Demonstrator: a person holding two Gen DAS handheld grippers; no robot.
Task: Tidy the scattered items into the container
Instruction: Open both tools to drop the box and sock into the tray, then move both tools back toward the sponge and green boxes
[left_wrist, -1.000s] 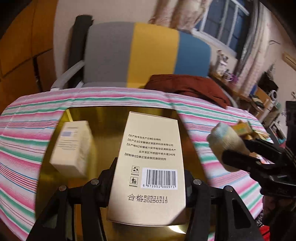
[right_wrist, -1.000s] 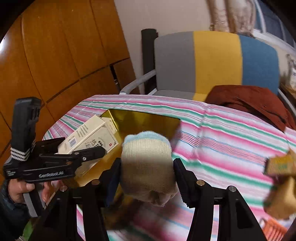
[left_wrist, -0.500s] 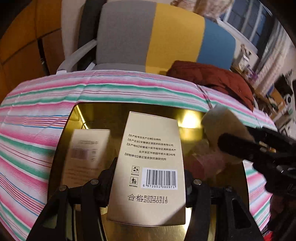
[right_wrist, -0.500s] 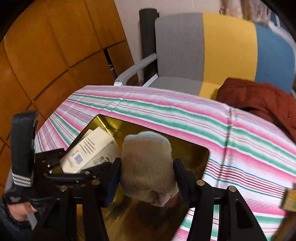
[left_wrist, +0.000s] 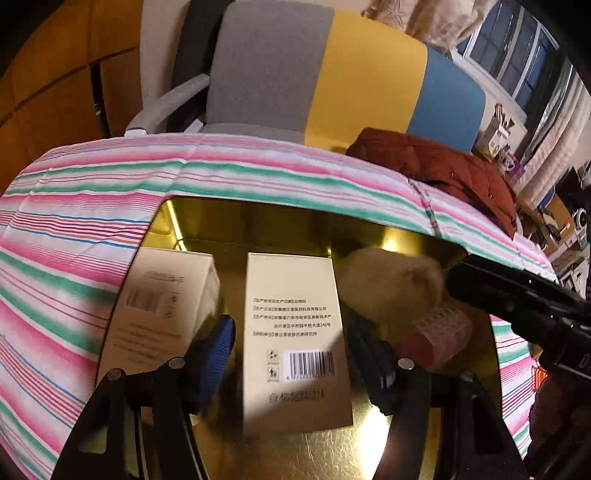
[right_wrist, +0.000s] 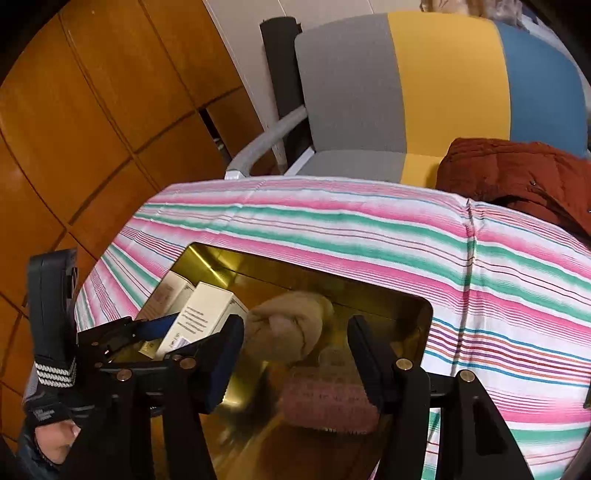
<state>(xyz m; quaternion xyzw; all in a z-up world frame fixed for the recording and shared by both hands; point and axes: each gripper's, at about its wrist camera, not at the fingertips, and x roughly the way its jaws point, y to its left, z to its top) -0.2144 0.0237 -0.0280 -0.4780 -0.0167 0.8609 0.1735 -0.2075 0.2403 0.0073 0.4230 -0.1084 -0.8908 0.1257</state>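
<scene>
Gold tray (left_wrist: 373, 218), the container for this task, sits recessed in a tabletop covered by a striped cloth (left_wrist: 92, 206) in pink, green and white. Its reflective floor already carries several items.

Left tool (left_wrist: 288, 347): the jaws have just been opening. A tall beige carton (left_wrist: 295, 343) with a barcode lies between the blue pad on one side and the dark pad on the other, with a visible gap to each. The carton appears to rest on the tray floor, no longer clamped. A second carton (left_wrist: 166, 306), somewhat blurred, lies just beside it toward the tray's left wall.

Right tool (right_wrist: 295, 350): the jaws have likewise just been opening and stand apart. A cream knitted sock bundle (right_wrist: 291, 332) lies between them inside the tray, clear of the right-hand pad; contact with the left-hand pad cannot be judged. A pink knitted item (right_wrist: 325, 398) lies in front of it, blurred. In the right wrist view the two cartons appear at the tray's far-left corner, next to the left tool.

A gloved hand (right_wrist: 55, 435) grips the left tool's handle at the lower left of the right wrist view.

Behind the tabletop stands a chair (right_wrist: 424, 92) with grey, yellow and blue panels, with a rust-red garment (right_wrist: 517, 173) heaped on its seat.
</scene>
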